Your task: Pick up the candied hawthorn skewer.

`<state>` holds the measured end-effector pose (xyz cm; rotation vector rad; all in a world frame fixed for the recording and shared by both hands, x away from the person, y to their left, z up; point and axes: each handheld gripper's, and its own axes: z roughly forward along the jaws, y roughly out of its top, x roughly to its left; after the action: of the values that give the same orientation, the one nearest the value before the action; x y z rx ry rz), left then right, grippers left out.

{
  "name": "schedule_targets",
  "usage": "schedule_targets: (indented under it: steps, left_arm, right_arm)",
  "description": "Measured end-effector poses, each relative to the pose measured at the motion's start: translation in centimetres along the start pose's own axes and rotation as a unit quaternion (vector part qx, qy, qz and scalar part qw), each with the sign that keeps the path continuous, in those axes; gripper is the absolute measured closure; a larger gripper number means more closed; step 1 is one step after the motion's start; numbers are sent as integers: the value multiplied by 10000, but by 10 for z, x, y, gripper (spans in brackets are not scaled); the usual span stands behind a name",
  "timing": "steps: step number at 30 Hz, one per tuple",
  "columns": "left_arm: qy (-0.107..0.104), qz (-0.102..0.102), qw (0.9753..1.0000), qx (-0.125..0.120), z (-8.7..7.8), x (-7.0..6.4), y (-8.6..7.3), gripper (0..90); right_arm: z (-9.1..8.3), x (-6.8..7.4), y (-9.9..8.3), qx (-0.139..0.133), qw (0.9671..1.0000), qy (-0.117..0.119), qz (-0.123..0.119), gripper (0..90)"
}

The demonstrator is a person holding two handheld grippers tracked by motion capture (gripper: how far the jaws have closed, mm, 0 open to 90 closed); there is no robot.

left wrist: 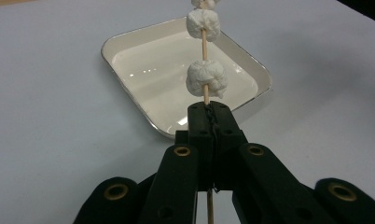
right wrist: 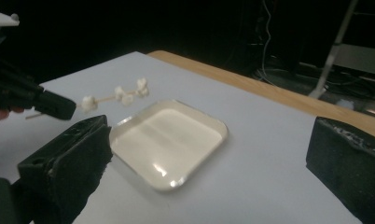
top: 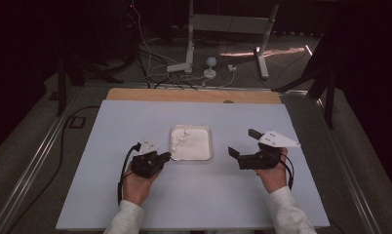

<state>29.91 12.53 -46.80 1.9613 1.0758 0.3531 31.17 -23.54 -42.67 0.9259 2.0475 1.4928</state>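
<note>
A thin wooden skewer (left wrist: 204, 46) threaded with white marshmallows (left wrist: 206, 78) is pinched in my left gripper (left wrist: 209, 112), whose jaws are shut on its near end. It reaches out over the near-left part of a square white tray (top: 204, 151). From the right gripper view the skewer (right wrist: 112, 97) hangs level above the tray's (right wrist: 195, 161) left rim, with several marshmallows along it. My right gripper (top: 240, 144) stands open to the right of the tray, its jaws far apart with nothing between them. The left gripper (top: 167, 156) sits at the tray's near-left corner.
The tray has nothing lying in it. White tabletop (top: 135, 122) stretches all around, with a wooden strip (top: 194, 95) along its far edge. Beyond that are cables and metal stand legs (top: 189, 44) on the floor.
</note>
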Motion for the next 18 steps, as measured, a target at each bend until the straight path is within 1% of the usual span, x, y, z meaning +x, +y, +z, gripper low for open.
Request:
schedule_targets:
  steps: [2,5,6,9,10,11,12,13,14,15,16,17,18]
  left_arm:
    - [-34,6,10000,-50,-3,-1,0,900]
    - [-46,10,10000,-77,-5,-2,0,900]
    - [-47,34,10000,-74,-6,-3,0,900]
    - [-63,50,9999,-101,-7,-4,0,900]
    - [-68,46,9999,-114,-8,-5,0,900]
    - [-79,40,9999,-125,-8,-5,0,900]
    - [-90,49,9999,-128,-8,-5,1,900]
    - [-95,59,9998,-135,-8,-6,1,900]
    - [-105,62,9998,-148,-9,-7,1,900]
    - [-111,60,9998,-163,-9,-7,2,900]
    - [-119,56,9998,-172,-9,-8,2,900]
    - [-124,66,9998,-165,-9,-8,2,900]
    - [-126,77,9998,-161,-9,-8,2,900]
  right_arm:
    - [10,3,8,51,10000,18,-22,0]
    - [26,6,17,92,9999,108,-9,0]
    - [26,6,17,92,9999,108,-9,0]
    - [42,9,24,237,9994,235,40,37]
    - [52,13,27,330,9990,304,24,57]
    - [58,15,28,400,9986,333,14,65]
    - [58,15,28,400,9986,333,14,65]
    - [63,17,29,463,9982,381,13,91]
    - [68,19,30,496,9979,408,1,143]
    - [73,21,31,533,9976,446,-12,161]
    - [83,25,31,620,9971,435,16,227]
    - [83,25,31,620,9971,435,16,227]
    - [92,28,32,695,9965,456,21,318]
